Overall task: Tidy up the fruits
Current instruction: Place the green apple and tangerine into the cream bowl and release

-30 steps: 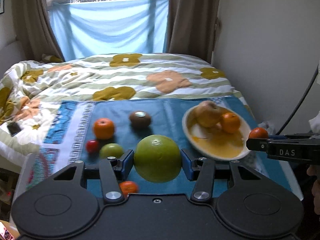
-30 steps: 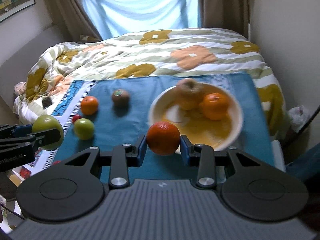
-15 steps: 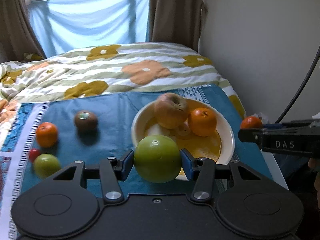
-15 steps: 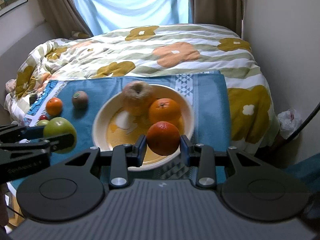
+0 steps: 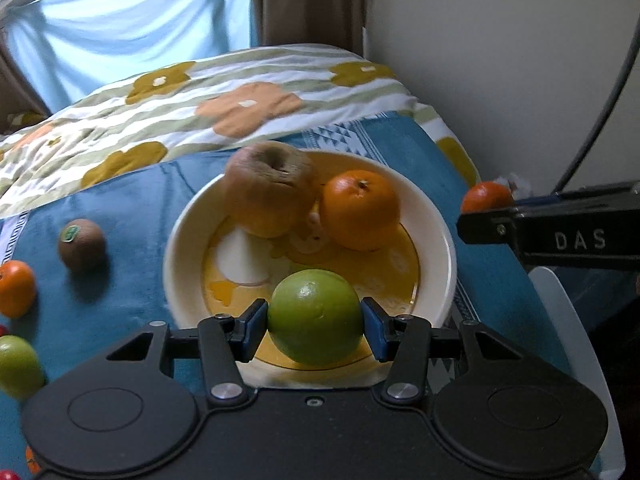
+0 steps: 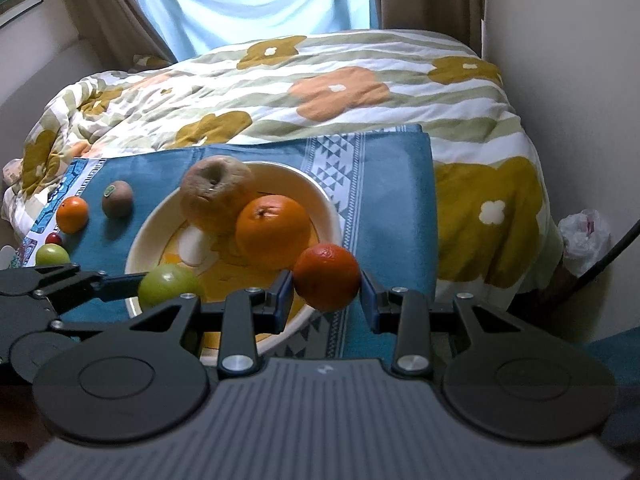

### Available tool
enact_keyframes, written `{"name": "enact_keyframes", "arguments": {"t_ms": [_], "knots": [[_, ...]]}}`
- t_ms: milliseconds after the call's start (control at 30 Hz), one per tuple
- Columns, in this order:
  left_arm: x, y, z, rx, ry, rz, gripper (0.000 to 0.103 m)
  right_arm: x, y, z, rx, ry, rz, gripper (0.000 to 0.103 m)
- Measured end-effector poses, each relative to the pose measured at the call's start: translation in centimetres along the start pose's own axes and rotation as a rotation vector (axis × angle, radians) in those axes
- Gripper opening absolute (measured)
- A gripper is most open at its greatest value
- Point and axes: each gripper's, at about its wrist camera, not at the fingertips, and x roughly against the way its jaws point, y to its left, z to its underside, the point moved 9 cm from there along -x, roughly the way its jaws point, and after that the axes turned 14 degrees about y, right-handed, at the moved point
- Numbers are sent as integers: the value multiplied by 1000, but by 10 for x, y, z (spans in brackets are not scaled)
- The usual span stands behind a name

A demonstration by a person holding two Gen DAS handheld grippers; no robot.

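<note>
My left gripper (image 5: 315, 320) is shut on a large green fruit (image 5: 315, 316), held over the near side of the cream and yellow bowl (image 5: 440, 240). In the right wrist view that green fruit (image 6: 168, 285) hangs above the bowl's (image 6: 316, 196) left rim. My right gripper (image 6: 326, 294) is shut on a dark orange tangerine (image 6: 327, 277), over the bowl's right rim. Inside the bowl lie a wrinkled brown apple (image 5: 270, 188) and an orange (image 5: 360, 209).
On the blue cloth (image 5: 132, 208) left of the bowl lie a kiwi (image 5: 82, 245), a small orange (image 5: 15, 288), a small green fruit (image 5: 18, 366) and a red cherry-sized fruit (image 6: 53, 239). A flowered duvet (image 6: 320, 88) lies behind; a wall stands at the right.
Both grippers have moved toward the bowl and lower with their fruits. The green fruit now hangs over the bowl's near side, the tangerine over its right rim.
</note>
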Motion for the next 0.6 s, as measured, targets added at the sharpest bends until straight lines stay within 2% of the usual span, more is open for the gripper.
{"name": "enact_keyframes", "arguments": {"t_ms": [67,133,167,600], "knots": [[1,-3,-2,-10,-9,-2,58,0,-3,-1,-7,1,0,51],[7,-3,-4,-13,-31,-6,87,0,-5,-2,-14,-1,-2,51],[11,-1,-5,-11,-47,-7,91,0,-5,-3,-17,-2,-4,51],[48,35,12,80,-74,-32,91,3,12,-4,8,-4,-33,51]]}}
